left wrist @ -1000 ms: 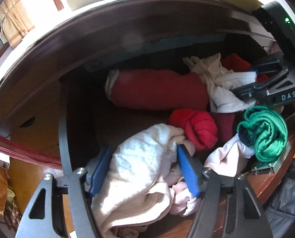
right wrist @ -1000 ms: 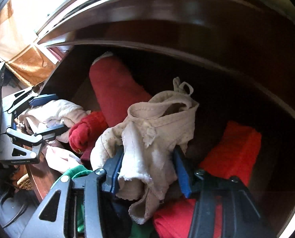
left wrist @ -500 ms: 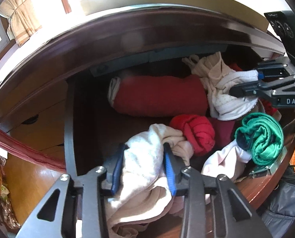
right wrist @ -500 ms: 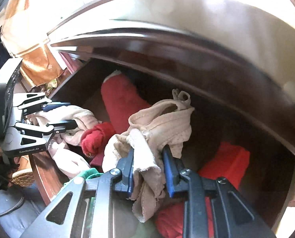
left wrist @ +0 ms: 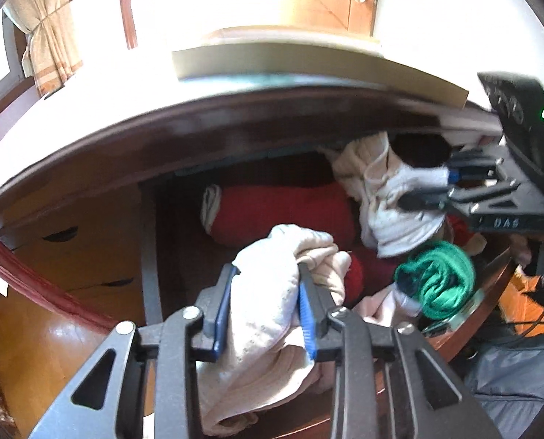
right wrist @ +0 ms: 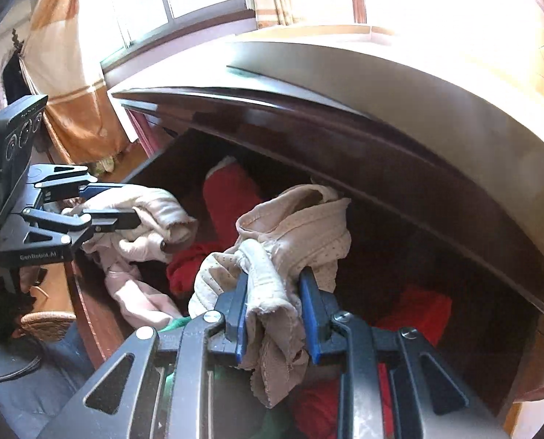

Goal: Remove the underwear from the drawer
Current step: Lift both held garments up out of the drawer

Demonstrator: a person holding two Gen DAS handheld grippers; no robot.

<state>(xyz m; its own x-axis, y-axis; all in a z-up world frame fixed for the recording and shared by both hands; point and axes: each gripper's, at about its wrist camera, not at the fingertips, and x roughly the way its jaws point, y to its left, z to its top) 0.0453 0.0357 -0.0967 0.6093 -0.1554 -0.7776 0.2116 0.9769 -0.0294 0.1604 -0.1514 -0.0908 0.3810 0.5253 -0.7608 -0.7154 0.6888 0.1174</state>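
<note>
The left gripper (left wrist: 266, 309) is clenched on a cream dotted garment (left wrist: 268, 292) above the front of the open drawer (left wrist: 149, 256); the cloth runs lengthwise between the blue pads (left wrist: 306, 314), its bulk bunched ahead of the tips and its tail hanging back toward the camera. Only the left wrist view shows the green bundle (left wrist: 440, 280) at the drawer's front edge. The right gripper (right wrist: 273, 305) grasps a beige dotted piece of underwear (right wrist: 297, 230), its waistband end raised toward the drawer's back and a frayed end drooping under the jaws. Only the right wrist view shows the folded red cloth (right wrist: 418, 312) in the far corner. Both views show the red roll (left wrist: 282, 212) lying crosswise.
</note>
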